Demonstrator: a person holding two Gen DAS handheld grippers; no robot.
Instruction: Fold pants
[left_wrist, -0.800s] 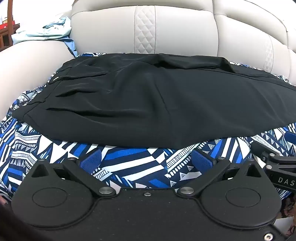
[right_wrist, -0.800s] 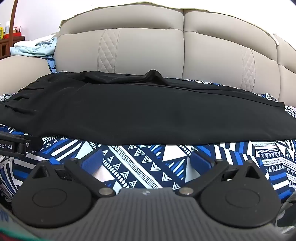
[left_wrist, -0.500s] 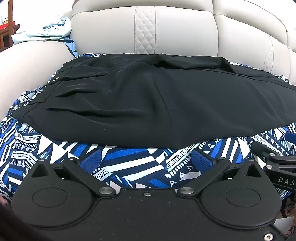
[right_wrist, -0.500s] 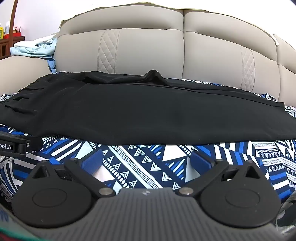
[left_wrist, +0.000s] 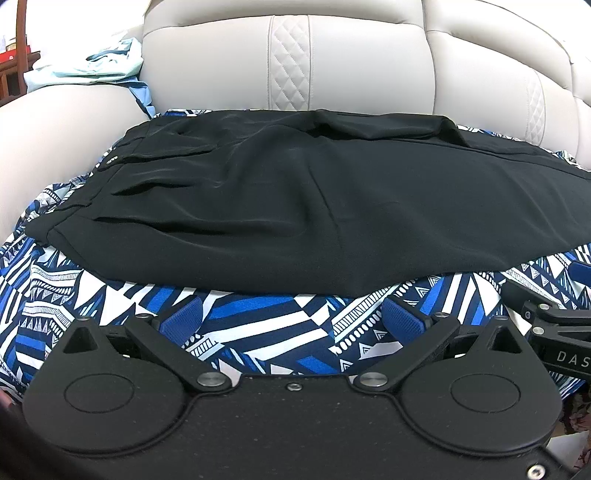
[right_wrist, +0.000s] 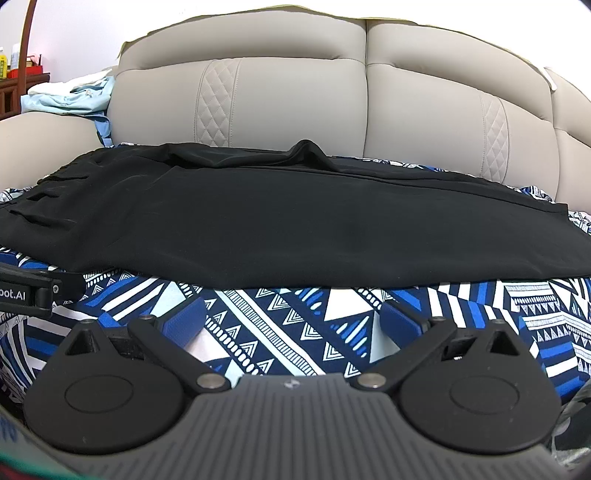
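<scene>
Progress: the pants (left_wrist: 314, 206) are laid flat with one leg over the other on the patterned cloth (left_wrist: 258, 325); a crosswise fold is judged left.
Pants position: spread across the sofa (right_wrist: 295, 96) seat, waistband at left.
Left gripper (left_wrist: 291, 319): jaws wide apart, nothing held; near hem edge just beyond.
Right gripper (right_wrist: 291, 319): likewise spread and empty, short of the pants.

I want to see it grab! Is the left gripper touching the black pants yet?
Apart. In the left wrist view, patterned cloth shows between the open left gripper and the black pants.
</scene>
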